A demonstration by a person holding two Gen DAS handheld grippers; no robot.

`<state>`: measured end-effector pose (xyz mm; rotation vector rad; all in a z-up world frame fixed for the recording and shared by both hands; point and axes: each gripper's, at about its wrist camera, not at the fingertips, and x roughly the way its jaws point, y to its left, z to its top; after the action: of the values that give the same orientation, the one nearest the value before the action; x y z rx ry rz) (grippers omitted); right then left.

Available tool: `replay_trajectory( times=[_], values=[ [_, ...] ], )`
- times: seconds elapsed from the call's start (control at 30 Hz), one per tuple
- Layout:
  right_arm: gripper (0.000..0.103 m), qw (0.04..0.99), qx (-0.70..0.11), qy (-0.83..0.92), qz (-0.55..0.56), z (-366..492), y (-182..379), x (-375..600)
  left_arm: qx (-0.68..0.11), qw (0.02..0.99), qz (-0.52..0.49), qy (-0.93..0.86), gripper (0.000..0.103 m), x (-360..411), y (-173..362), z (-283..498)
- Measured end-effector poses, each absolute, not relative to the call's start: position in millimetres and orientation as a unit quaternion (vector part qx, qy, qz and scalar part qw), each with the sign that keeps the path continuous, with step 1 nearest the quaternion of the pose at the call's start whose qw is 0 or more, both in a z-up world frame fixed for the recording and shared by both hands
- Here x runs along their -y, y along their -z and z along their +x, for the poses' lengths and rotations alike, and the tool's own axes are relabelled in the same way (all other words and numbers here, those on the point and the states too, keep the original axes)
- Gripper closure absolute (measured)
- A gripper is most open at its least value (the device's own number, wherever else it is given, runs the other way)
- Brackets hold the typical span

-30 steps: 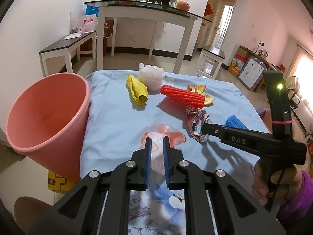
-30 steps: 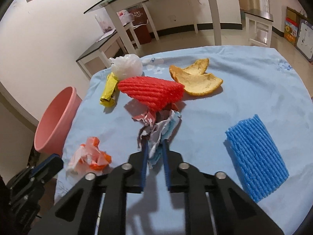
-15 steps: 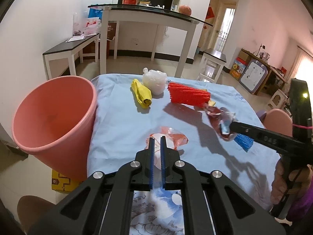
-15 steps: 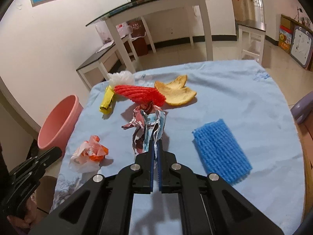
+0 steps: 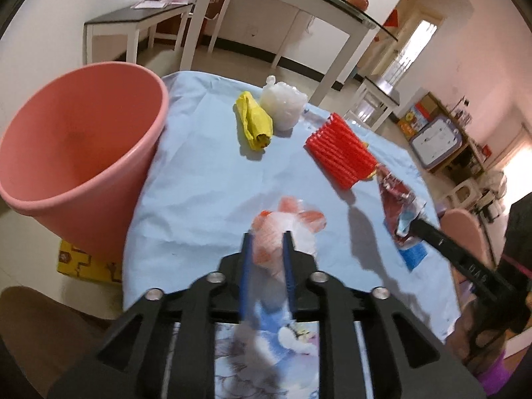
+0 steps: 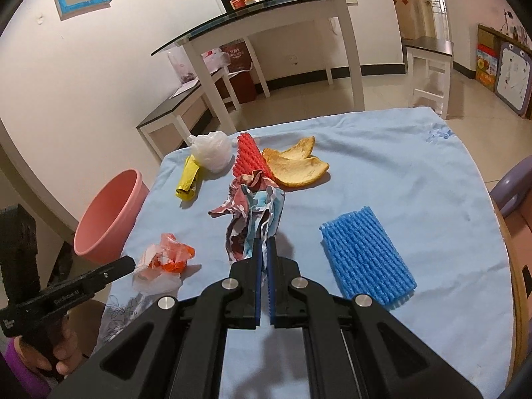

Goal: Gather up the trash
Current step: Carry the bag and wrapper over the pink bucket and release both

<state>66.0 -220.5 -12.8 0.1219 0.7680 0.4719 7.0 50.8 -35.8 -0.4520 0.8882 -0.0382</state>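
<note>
Right gripper (image 6: 265, 256) now up off the light blue tablecloth (image 6: 382, 173) with the crumpled red, white and blue printed wrapper (image 6: 252, 212) clenched between its blue pads; a second ago that wrapper was lying on the cloth beside the red ribbed foam net sleeve (image 6: 247, 158), so one piece of trash has gone from lying to carried; in the left view the wrapper (image 5: 399, 206) hangs in the air off the tip of the right gripper (image 5: 415, 227), clear of the cloth, its shadow below it. Left gripper (image 5: 266, 249) has changed too: its jaws were nearly together a moment back and are opening now, standing either side of the crumpled orange-and-clear plastic bag (image 5: 286, 229); the pads do not look to be pressing on it yet (the frame is smeared there, so I say this with some reserve), and from the right view the bag (image 6: 164, 261) sits on the cloth just ahead of the left gripper (image 6: 128, 266). Large salmon-pink plastic bucket (image 5: 76, 153) stands at the left edge of the table, mouth tilted toward us, apparently empty; my reading is that the wrapper needs to cross over the bag to reach it, while the left hand is setting up its own pick. Untouched on the cloth: yellow crumpled bag (image 5: 254, 123), white knotted plastic bag (image 5: 282, 106), orange fruit peel (image 6: 296, 166), blue ribbed foam net sleeve (image 6: 365, 256).
</note>
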Motion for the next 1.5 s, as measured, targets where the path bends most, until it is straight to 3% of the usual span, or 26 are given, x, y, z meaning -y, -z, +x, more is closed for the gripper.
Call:
replay_trajectory(
  times=[0.13,1.0,1.27,1.5],
  values=[
    [0.101,0.896,-0.374,-0.23,0.061,66,14,222,-0.422,0.873,-0.243,0.019,0.073,-55,36,8],
    [0.1,0.891,-0.368,-0.264,0.04,54,13,207,-0.456,0.873,-0.163,0.052,0.068,-13,55,15],
    [0.1,0.893,-0.356,-0.273,0.03,48,9,203,-0.436,0.885,-0.154,0.054,0.078,-13,49,10],
    [0.1,0.894,-0.348,-0.282,0.027,46,4,196,-0.399,0.906,-0.139,0.036,0.081,-20,31,0]
  ],
)
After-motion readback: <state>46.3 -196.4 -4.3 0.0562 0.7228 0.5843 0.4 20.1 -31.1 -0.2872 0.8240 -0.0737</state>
